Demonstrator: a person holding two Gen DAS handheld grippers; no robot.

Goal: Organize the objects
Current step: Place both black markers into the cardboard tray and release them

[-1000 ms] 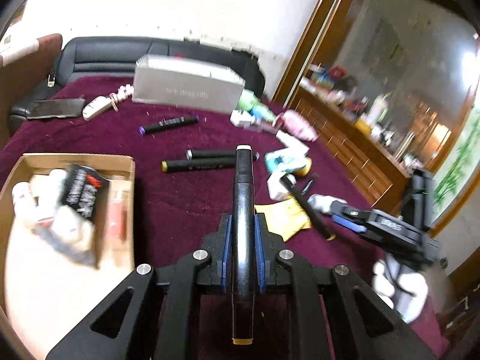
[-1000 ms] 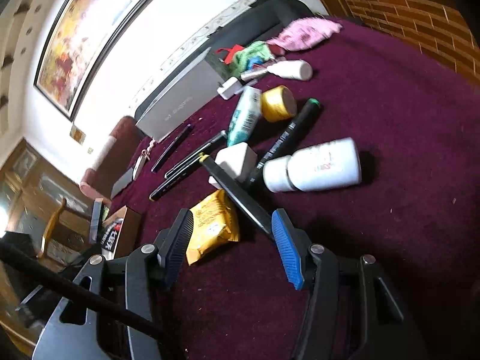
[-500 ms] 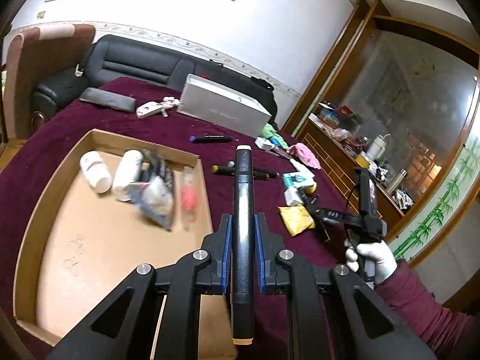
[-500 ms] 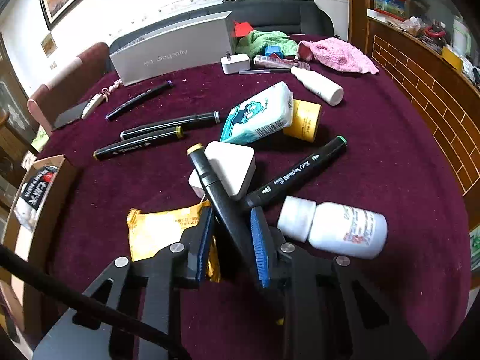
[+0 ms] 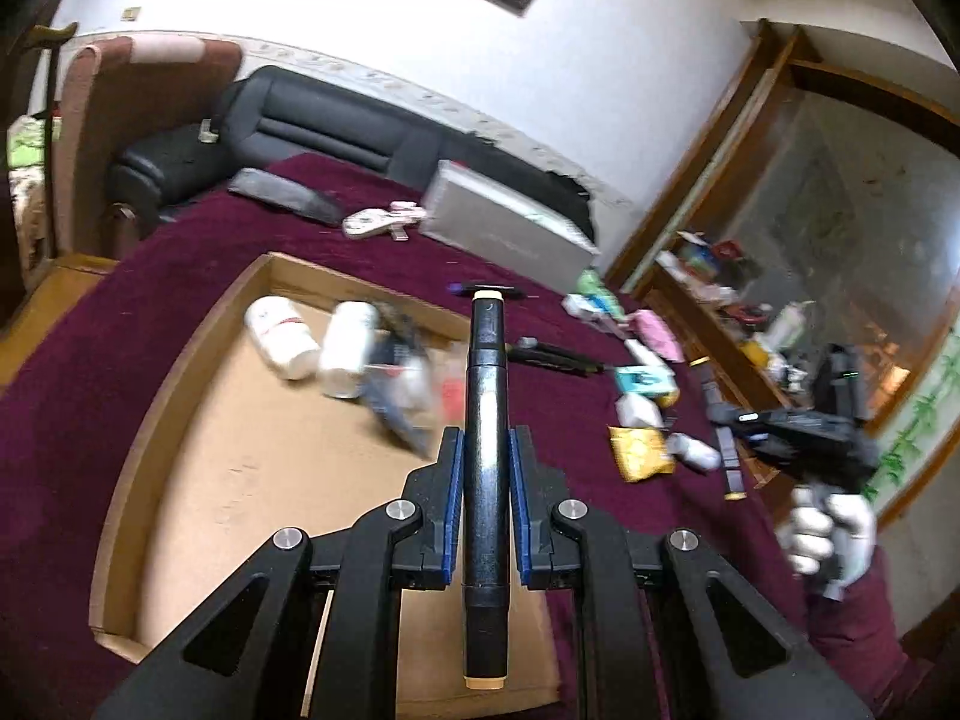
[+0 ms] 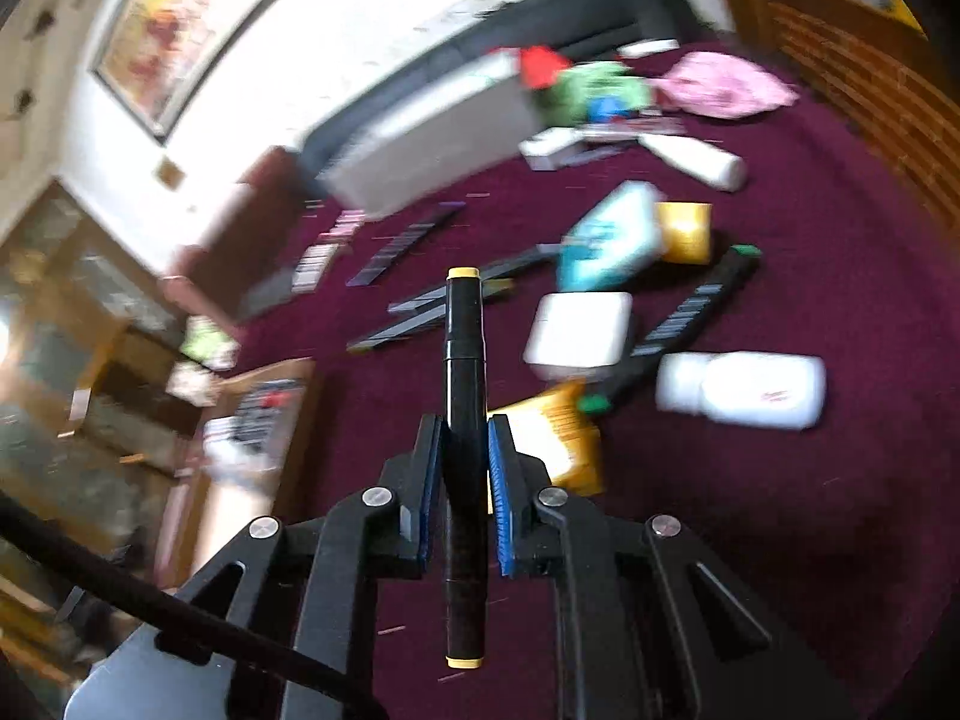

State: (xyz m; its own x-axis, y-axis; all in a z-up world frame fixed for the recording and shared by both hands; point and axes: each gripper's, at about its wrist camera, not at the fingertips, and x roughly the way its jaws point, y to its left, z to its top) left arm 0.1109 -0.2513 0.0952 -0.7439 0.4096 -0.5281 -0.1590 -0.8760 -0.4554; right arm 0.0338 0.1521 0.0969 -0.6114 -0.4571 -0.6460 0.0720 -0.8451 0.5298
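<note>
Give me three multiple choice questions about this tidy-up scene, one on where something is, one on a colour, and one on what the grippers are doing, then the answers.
1. Where do the two white bottles lie?
A. In the cardboard box
B. On the sofa
C. On the wooden cabinet

2. What colour is the table cover?
A. Green
B. Dark red
C. Grey

3. What does the right gripper hold?
A. Nothing
B. A white bottle
C. A black marker

Answers: 1 A, they rest on the box floor at its far end. 2 B, maroon cloth under everything. 3 C, the blue pads clamp the marker's barrel, as the left gripper clamps another black marker.
</note>
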